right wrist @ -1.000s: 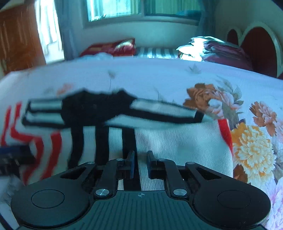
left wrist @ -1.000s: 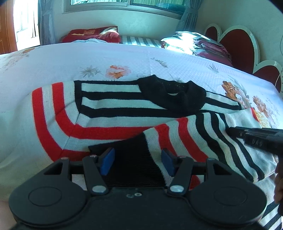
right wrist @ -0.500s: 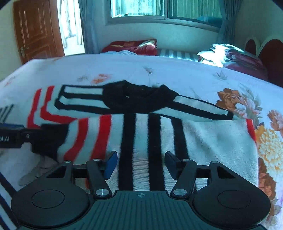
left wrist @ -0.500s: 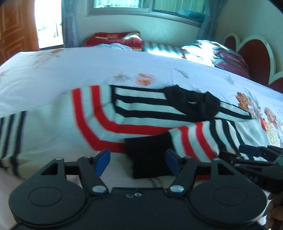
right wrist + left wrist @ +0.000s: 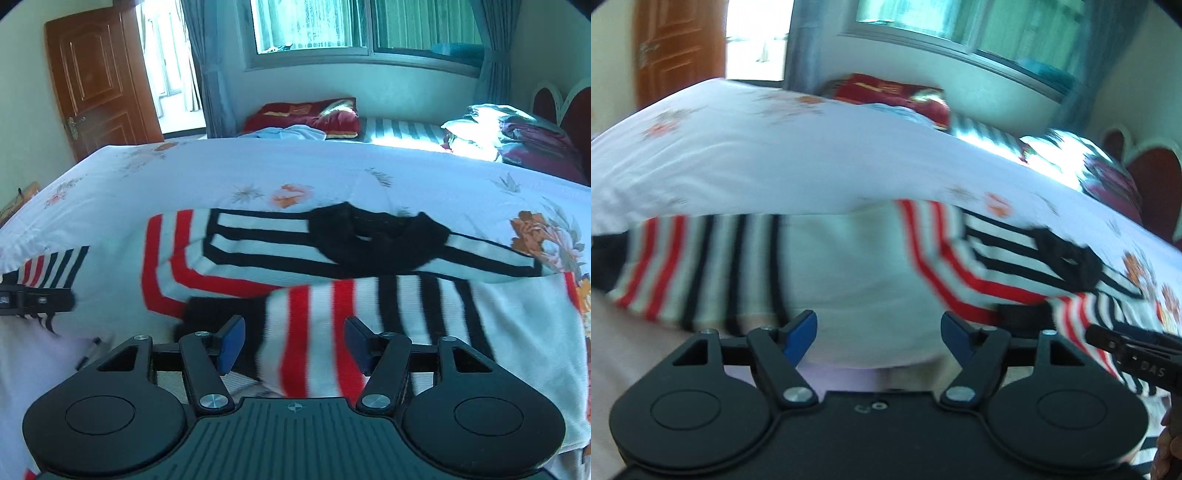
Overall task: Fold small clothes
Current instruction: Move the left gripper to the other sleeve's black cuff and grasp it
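A white knitted sweater (image 5: 517, 332) with red and black stripes and a black collar (image 5: 369, 240) lies flat on the bed. One sleeve (image 5: 321, 332) is folded across the body, its black cuff (image 5: 221, 310) lying loose. My right gripper (image 5: 293, 343) hovers open just above that sleeve. My left gripper (image 5: 879, 332) is over the white body (image 5: 849, 277), its jaws opening with nothing pressed between them. The other striped sleeve (image 5: 683, 266) stretches out to the left. Each gripper shows at the edge of the other's view: the right gripper (image 5: 1126, 354), the left gripper (image 5: 33, 299).
The floral bedsheet (image 5: 258, 173) spreads around the sweater. A red pillow (image 5: 306, 114) and bundled bedding (image 5: 524, 136) lie at the far side, by a red headboard (image 5: 569, 107). A wooden door (image 5: 99, 88) stands at the far left. A hand (image 5: 1171, 443) shows at the lower right.
The left gripper let go of the black cuff and swung left over the body toward the outstretched sleeve. The right gripper opened off the folded sleeve and drew back and upward.
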Available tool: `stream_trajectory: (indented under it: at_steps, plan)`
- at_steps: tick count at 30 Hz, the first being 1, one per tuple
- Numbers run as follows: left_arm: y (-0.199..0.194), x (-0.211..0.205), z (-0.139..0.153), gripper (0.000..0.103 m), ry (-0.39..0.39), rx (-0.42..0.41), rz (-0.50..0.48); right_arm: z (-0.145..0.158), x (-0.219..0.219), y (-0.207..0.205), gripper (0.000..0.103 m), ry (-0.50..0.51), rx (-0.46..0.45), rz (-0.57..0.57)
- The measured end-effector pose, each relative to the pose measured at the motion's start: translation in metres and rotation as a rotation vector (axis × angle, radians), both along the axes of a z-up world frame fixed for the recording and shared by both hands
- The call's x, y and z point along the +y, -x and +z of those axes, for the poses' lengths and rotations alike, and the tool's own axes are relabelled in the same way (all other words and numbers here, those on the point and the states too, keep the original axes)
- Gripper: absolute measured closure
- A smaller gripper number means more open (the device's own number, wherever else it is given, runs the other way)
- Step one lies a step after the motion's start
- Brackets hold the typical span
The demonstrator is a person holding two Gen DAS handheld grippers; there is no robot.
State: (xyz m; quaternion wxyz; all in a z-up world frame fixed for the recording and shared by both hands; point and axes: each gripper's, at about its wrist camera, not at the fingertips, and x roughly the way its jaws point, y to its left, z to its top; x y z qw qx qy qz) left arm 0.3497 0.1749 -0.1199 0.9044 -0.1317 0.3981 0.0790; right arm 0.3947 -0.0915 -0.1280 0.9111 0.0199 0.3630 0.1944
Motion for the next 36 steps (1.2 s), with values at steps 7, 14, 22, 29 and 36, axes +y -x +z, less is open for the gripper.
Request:
stream_trajectory:
  at_steps: [7,14,22,29,36]
  plan:
    - [0.036,0.1,-0.011,0.03,0.088,-0.009,0.231,-0.003,0.039,0.0,0.044,-0.013,0.028,0.004]
    - [0.054,0.171,-0.025,0.037,0.157,-0.008,0.367,-0.011,0.067,-0.007,0.044,0.002,0.04,0.0]
    - [0.048,0.208,-0.048,0.047,0.266,-0.086,0.436,-0.022,0.073,-0.016,0.044,0.028,0.063,-0.051]
    - [0.042,0.219,-0.056,0.095,0.284,-0.129,0.458,-0.038,0.077,-0.022,0.044,0.063,0.092,-0.067]
    - [0.032,0.182,-0.012,0.098,0.201,-0.229,0.297,-0.037,0.074,-0.022,0.044,0.041,0.103,-0.069]
